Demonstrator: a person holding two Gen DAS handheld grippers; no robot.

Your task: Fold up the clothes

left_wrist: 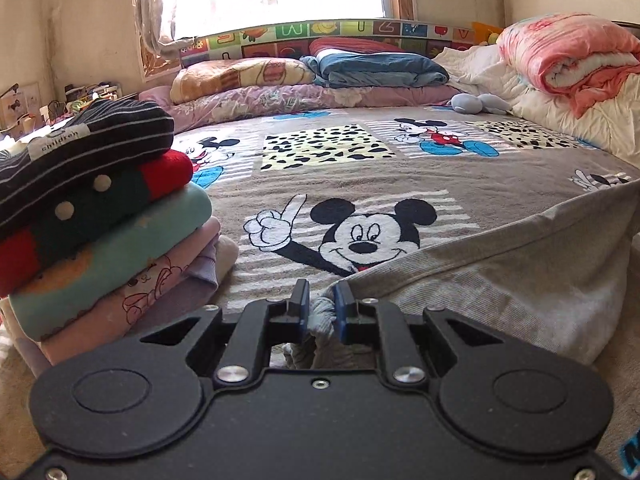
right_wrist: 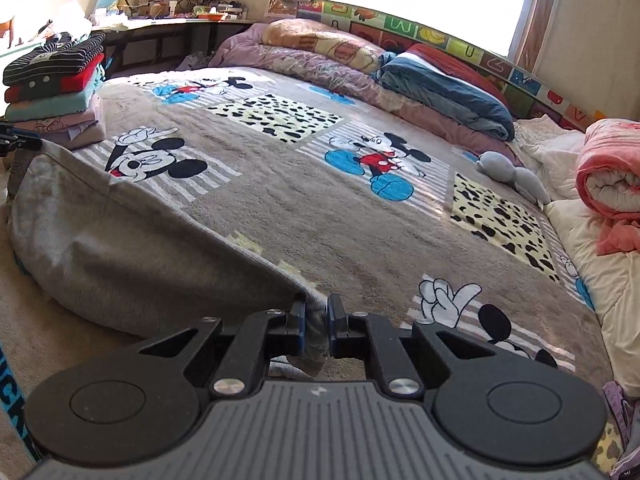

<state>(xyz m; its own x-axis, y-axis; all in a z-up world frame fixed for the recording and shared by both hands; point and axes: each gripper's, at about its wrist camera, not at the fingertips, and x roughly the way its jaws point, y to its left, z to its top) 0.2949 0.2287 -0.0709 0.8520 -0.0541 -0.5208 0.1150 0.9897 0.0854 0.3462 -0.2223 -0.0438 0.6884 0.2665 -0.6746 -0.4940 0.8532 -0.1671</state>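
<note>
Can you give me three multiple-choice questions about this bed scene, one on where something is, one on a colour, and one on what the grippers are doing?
1. Where is the stack of folded clothes?
A. by the left edge of the bed
B. on the pink quilt
C. under the window

2. What colour is the garment being held?
A. red
B. grey
C. blue

3. What state are the two grippers in?
A. both open
B. one open, one shut
C. both shut on the garment

Answers: 1 A, the stack sits near the bed's left edge; 2 B, the cloth is grey; 3 C, the left gripper and right gripper each pinch bunched grey fabric.
</note>
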